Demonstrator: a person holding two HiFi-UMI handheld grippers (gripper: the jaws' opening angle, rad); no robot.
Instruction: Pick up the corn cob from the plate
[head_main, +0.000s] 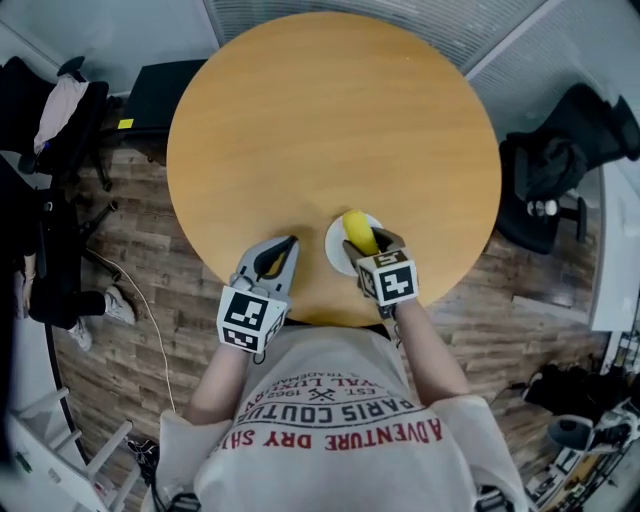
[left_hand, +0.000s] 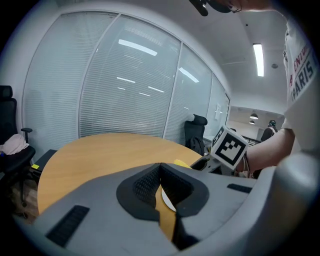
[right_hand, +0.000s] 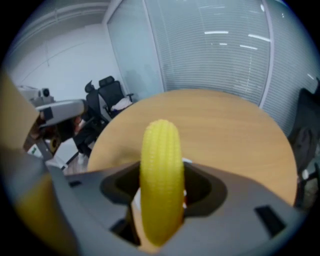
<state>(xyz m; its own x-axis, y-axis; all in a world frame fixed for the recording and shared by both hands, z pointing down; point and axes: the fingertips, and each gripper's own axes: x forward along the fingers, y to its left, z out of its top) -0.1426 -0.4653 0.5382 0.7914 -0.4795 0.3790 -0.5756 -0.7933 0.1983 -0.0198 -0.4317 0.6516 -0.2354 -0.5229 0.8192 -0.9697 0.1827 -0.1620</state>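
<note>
gripping corn cob (head_main: 358, 230) over plate (head_main: 336, 252)

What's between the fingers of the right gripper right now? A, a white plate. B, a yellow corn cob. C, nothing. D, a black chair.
B: the yellow corn cob stands upright between the fingers of the right gripper, held over the white plate.

Round wooden table (head_main: 300, 120), black office chair (left_hand: 198, 130), plank floor (head_main: 140, 290), slatted blinds (left_hand: 125, 85)
</note>
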